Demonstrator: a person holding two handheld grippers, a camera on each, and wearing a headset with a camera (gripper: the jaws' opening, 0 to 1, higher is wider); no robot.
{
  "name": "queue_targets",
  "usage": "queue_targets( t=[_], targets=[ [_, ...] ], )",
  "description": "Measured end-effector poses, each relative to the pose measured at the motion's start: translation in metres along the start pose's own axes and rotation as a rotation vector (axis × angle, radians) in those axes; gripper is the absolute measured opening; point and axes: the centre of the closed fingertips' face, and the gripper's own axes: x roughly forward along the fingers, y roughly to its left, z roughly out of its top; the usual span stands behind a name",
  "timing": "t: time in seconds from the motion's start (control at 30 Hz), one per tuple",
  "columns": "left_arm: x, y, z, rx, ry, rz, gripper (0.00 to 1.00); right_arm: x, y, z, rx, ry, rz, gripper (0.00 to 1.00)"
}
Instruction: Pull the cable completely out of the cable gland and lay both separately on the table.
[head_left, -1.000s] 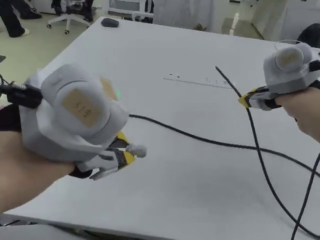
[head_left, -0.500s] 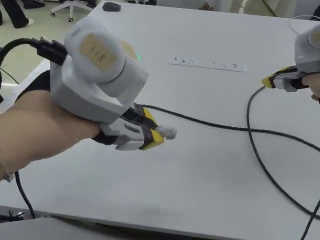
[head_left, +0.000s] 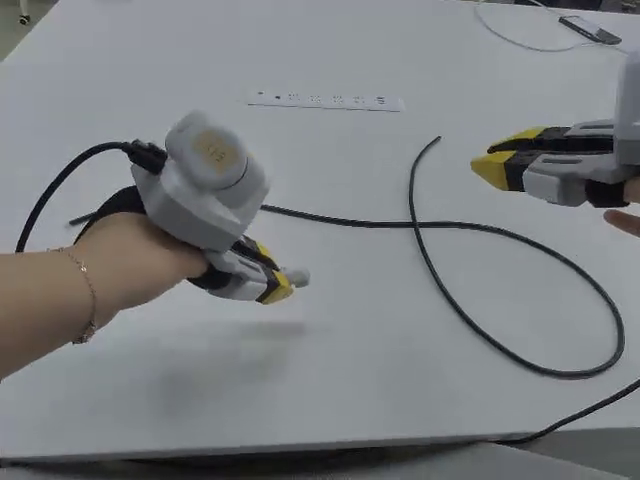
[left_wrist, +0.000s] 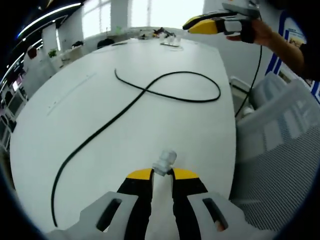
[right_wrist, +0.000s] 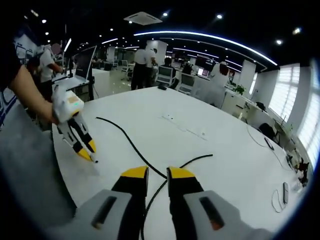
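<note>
White cable gland (head_left: 298, 279) pinched in left claw (head_left: 283, 288), jaws narrow around it. The gland sticks out past the yellow tips, held above the bench (head_left: 330, 380) toward its near edge, left of middle; same grip in the left gripper view, gland (left_wrist: 164, 162) in claw (left_wrist: 161, 174). Black cable (head_left: 452, 226) is out of the gland and lies flat on the bench mid-surface. It crosses itself in a loop toward the right edge, free end pointing to the far edge. Right claw (head_left: 488, 166) hangs over the right edge above the cable, jaws at a narrow gap, nothing in them (right_wrist: 157, 176). Cable (right_wrist: 129, 142) runs under it. Pale strip (head_left: 325, 100) lies near the far edge.
</note>
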Motion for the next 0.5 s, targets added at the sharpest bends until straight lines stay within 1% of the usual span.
queue_targets(
  t=[0.03,0.13,0.2,0.23,0.27,0.3,0.33,0.4,0.43,0.47,0.5],
  targets=[
    [0.007,-0.001,-0.004,0.007,0.013,-0.007,0.14,-0.007,0.007,-0.002,0.0,0.001,0.0,0.15],
    [0.018,-0.004,-0.012,-0.036,0.033,-0.03,0.14,-0.02,0.02,-0.004,-0.004,-0.003,-0.006,0.15],
    [0.022,-0.004,-0.015,-0.029,0.042,-0.027,0.15,-0.023,0.016,-0.005,-0.009,-0.005,-0.009,0.15],
    [0.023,-0.004,-0.017,-0.01,0.052,-0.019,0.15,-0.028,0.019,-0.003,-0.01,-0.01,-0.012,0.15],
    [0.023,-0.003,-0.018,-0.011,0.048,-0.016,0.15,-0.031,0.021,-0.002,-0.011,-0.011,-0.014,0.15],
    [0.024,-0.007,-0.014,-0.047,0.021,-0.04,0.15,-0.034,0.022,-0.002,-0.009,-0.012,-0.015,0.16],
    [0.025,-0.01,-0.011,-0.07,-0.002,-0.066,0.16,-0.035,0.023,-0.001,-0.007,-0.014,-0.016,0.16],
    [0.023,-0.005,-0.018,-0.055,0.035,-0.031,0.28,-0.038,0.023,-0.002,0.005,-0.015,-0.014,0.17],
    [0.021,-0.004,-0.017,-0.043,0.035,-0.015,0.34,-0.041,0.024,-0.002,0.008,-0.015,-0.013,0.17],
    [0.018,-0.004,-0.015,-0.038,0.026,-0.012,0.39,-0.041,0.024,-0.002,0.01,-0.014,-0.013,0.17],
    [0.011,-0.006,-0.014,-0.039,0.024,-0.016,0.4,-0.044,0.026,-0.003,0.014,-0.008,-0.01,0.17]
  ],
)
